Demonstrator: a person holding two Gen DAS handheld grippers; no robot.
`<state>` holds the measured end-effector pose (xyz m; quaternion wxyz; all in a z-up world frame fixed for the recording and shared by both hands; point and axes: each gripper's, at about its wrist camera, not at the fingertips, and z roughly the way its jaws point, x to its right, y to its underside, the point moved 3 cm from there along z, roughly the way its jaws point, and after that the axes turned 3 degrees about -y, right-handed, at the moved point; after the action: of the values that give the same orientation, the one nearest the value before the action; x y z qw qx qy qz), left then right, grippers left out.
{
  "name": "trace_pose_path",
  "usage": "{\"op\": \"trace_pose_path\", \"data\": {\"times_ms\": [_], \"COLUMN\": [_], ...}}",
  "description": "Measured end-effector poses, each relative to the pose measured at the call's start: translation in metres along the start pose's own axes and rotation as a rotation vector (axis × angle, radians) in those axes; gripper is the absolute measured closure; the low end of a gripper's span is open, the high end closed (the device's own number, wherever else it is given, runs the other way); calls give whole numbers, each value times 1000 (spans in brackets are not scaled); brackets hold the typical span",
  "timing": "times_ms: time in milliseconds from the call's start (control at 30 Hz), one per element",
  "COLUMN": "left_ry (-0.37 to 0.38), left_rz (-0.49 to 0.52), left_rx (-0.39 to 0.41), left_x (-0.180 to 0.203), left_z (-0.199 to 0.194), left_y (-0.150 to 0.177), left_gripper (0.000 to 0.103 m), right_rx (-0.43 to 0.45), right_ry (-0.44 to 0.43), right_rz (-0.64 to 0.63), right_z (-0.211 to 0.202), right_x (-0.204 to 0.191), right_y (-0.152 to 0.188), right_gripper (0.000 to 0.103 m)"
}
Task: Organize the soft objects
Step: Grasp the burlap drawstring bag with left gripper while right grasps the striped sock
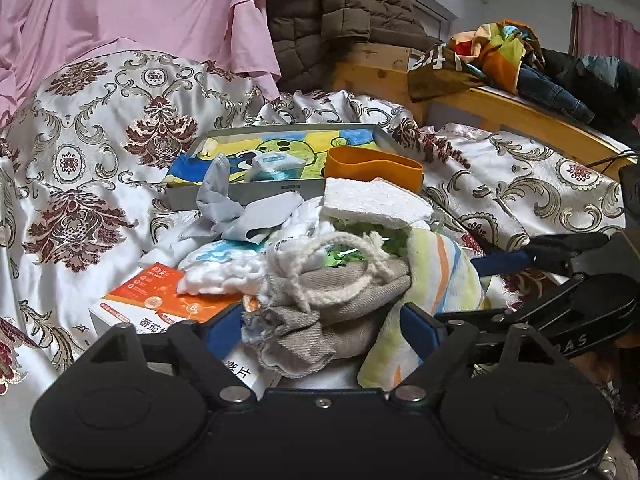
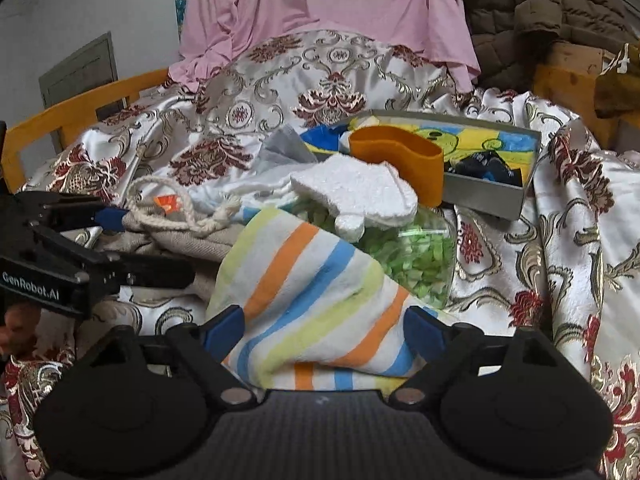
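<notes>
on the patterned bedspread [image 2: 560, 216], your soft things sit heaped before the grey box [image 2: 486, 198], likely staged for sorting into it. your right gripper [image 2: 324, 330] stands wide around the striped towel [image 2: 312, 292], pads not visibly pressing. your left gripper [image 1: 322, 326] straddles the drawstring pouch [image 1: 332, 300], also wide, gripping nothing.

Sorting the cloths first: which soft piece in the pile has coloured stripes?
The striped towel, banded orange, blue and yellow-green; the drawstring bag beside it is plain grey-beige.
</notes>
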<state>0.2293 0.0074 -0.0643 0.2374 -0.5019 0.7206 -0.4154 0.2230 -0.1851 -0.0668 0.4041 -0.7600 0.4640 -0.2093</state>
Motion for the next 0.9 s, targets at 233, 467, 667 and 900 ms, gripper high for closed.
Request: {"op": "trace_pose_path", "data": {"times_ms": [233,467,667,900], "left_ry": [29,113,159,143], "left_rz": [-5,19,111,91], "left_rx": [3,-3,-54,-92], "left_x": [3,14,33,29], "left_z": [-2,-5,0,4], "left_y": [0,5,16,18], "left_gripper": [33,40,56,62], "right_rx": [-34,-39,-48,-83], "right_ry": [7,11,19,52], "right_rz": [-16,-22,-44,-65], "right_z": [4,5,5,4], "right_x": [-7,-10,-14,-19], "right_y": [5,7,8,13], "right_gripper": [24,43,52,67]}}
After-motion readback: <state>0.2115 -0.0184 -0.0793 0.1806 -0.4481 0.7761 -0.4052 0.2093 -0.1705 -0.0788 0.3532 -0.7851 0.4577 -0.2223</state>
